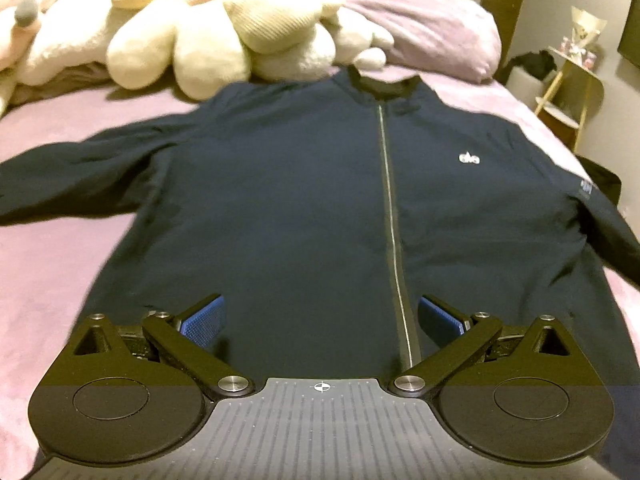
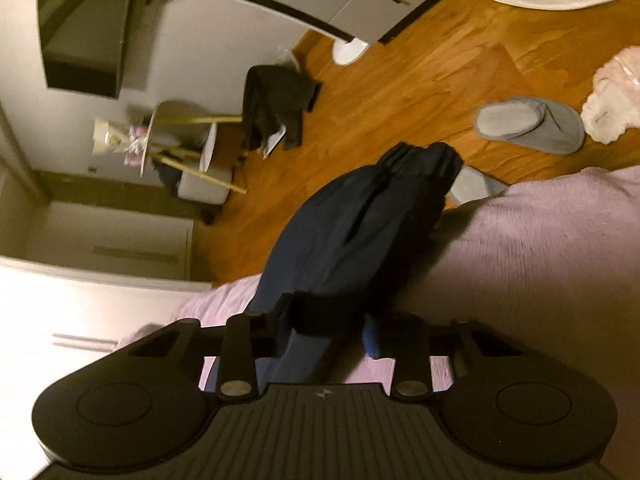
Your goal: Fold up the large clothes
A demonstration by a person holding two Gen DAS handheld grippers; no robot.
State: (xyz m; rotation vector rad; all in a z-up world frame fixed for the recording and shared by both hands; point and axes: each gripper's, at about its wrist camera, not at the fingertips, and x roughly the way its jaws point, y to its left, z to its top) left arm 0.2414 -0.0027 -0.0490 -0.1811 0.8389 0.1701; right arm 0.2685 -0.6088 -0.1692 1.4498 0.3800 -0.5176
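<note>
Lying front up on the pink bed, the navy zip jacket has its collar toward the plush toys and both sleeves spread outward. Above its hem the left claw hovers with jaws wide apart, holding nothing. Over at the bed's edge, the right claw is clamped on the jacket's sleeve, whose cuff hangs toward the wooden floor near a grey slipper.
</note>
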